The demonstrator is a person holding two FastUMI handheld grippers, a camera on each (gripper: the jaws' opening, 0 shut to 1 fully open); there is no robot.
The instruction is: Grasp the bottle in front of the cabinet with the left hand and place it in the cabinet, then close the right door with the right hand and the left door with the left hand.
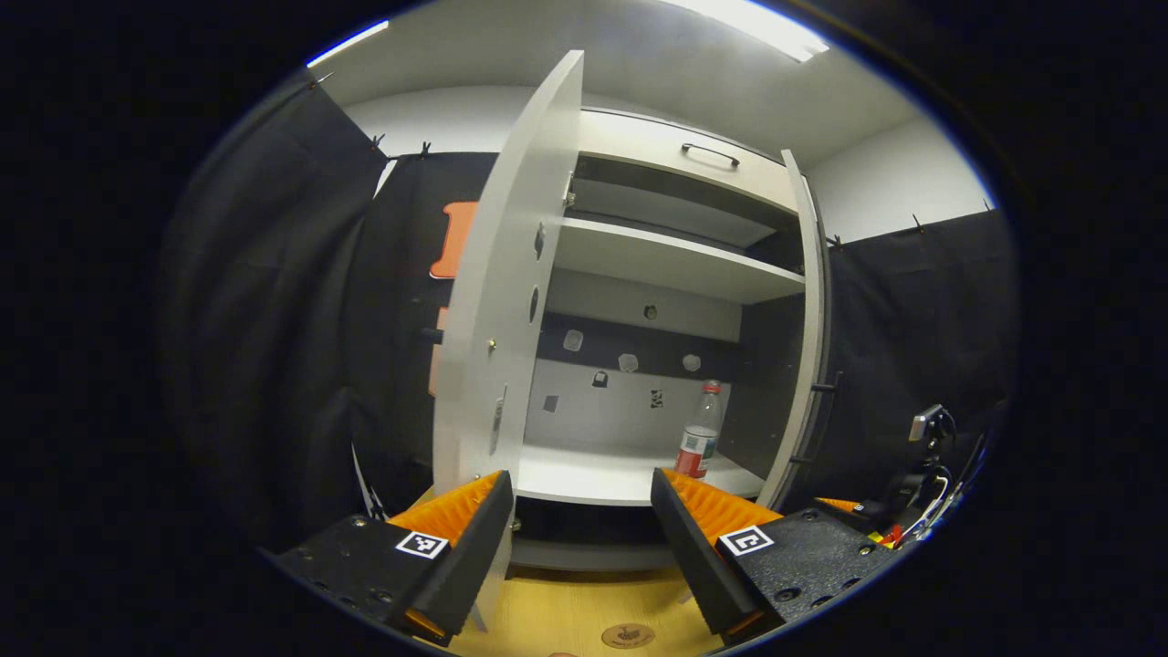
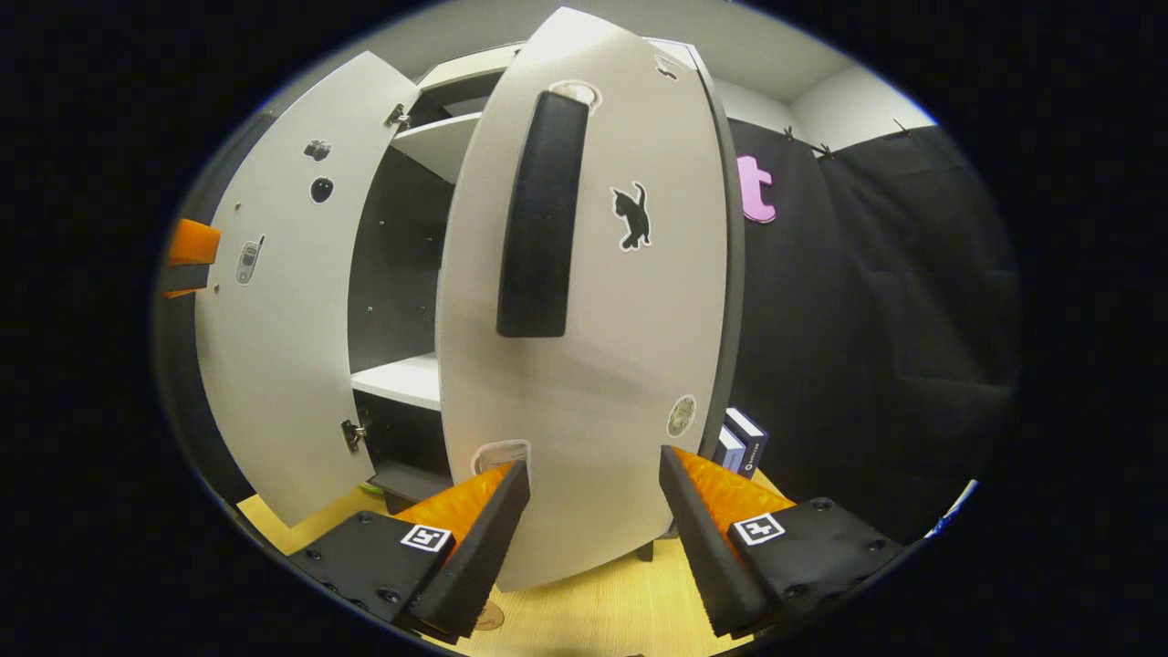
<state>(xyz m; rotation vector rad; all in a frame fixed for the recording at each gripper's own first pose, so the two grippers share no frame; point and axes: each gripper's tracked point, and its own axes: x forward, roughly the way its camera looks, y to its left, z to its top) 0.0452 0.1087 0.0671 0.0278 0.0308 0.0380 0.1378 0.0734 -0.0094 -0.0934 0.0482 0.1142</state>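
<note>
In the left gripper view, the left door (image 1: 497,301) stands swung out, edge-on, just left of the cabinet (image 1: 680,155) opening. The left tongs (image 1: 581,529) are spread wide and hold nothing, low before the cabinet's bottom shelf (image 1: 593,474). The bottle (image 1: 701,431), clear with a red cap and red label, stands upright on that shelf near its right front corner, close to the dark side wall. Right of it the right door (image 1: 810,338) is seen edge-on, open.

In the right gripper view, the left door (image 2: 283,301) hangs open at the left, with the dark cabinet interior beside it. The right door (image 2: 593,301), bearing a long black handle (image 2: 540,214) and a cat sticker (image 2: 631,216), stands close ahead. The right tongs (image 2: 593,534) are wide apart and empty, just before the door's lower edge above the wooden surface (image 2: 584,611). Small boxes (image 2: 744,443) stand right of the door.
</note>
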